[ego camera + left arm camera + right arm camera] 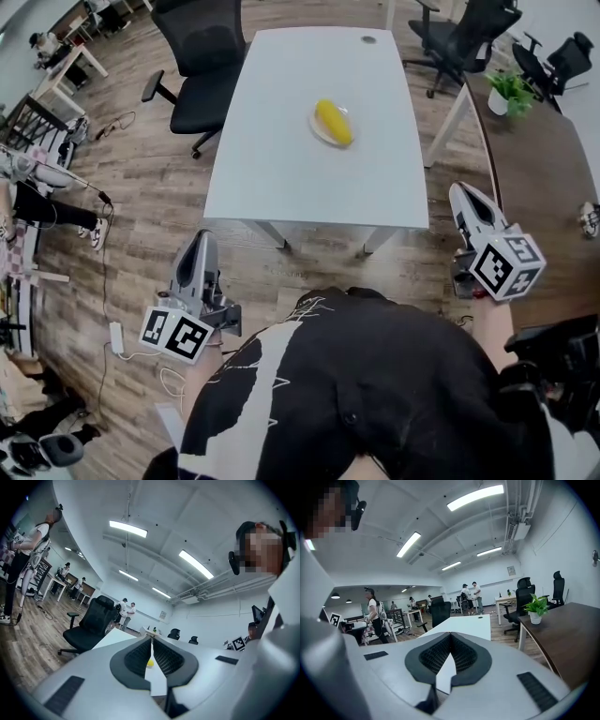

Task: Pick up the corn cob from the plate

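A yellow corn cob (pixel 334 121) lies on a small white plate (pixel 317 130) near the middle of the white table (pixel 281 150). Both grippers hang short of the table's near edge, well away from the plate. My left gripper (pixel 200 236) is at the lower left, its jaws shut with nothing between them. In the left gripper view the left gripper (pixel 151 638) has its tips together, and a bit of the corn cob (pixel 149 663) shows beyond the pads. My right gripper (pixel 459 190) is off the table's near right corner. In the right gripper view the right gripper (pixel 450 635) is shut and empty.
A black office chair (pixel 202 66) stands at the table's left side, and more chairs (pixel 464 37) stand at the far right. A dark wooden desk (pixel 544 178) with a potted plant (pixel 511 91) runs along the right. Cables lie on the wooden floor (pixel 122 187) at the left.
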Motion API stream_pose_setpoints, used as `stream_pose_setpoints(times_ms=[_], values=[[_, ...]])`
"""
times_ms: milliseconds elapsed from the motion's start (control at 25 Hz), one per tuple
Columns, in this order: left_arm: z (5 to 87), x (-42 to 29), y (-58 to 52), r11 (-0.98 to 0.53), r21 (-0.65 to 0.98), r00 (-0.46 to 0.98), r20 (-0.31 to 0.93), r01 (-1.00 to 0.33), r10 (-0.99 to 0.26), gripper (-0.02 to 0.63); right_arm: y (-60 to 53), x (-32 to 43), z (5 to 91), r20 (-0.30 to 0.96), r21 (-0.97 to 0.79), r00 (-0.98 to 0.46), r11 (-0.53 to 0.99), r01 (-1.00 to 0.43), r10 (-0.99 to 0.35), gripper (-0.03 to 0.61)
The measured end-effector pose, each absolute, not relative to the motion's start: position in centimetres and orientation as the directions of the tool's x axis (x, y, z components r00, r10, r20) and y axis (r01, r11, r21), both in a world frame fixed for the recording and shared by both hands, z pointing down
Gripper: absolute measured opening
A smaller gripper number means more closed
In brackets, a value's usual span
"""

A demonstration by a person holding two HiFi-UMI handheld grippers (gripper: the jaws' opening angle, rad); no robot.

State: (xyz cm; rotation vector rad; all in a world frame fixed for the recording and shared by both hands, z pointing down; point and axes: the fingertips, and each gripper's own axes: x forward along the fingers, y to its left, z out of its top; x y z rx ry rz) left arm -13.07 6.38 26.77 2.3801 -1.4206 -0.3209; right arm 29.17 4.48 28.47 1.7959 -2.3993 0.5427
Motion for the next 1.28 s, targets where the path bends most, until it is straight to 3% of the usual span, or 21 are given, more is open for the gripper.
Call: stream_pose_setpoints(times_ms=[720, 1280], values=[[28.4, -15.6, 7.0, -0.447, 0.411, 0.456, -0.083, -0.795, -0.886, 0.015, -0.1, 21.5, 32.2, 0.336, -0.237, -0.429, 0.366, -0.900, -0.839, 0.015], [29.3, -15.6, -1.9, -0.431, 0.432, 0.460, -0.041, -0.792, -0.887, 0.015, -9.9, 20.2, 33.2, 0.348, -0.260, -0.460, 0.387, -0.884, -0.817, 0.015]])
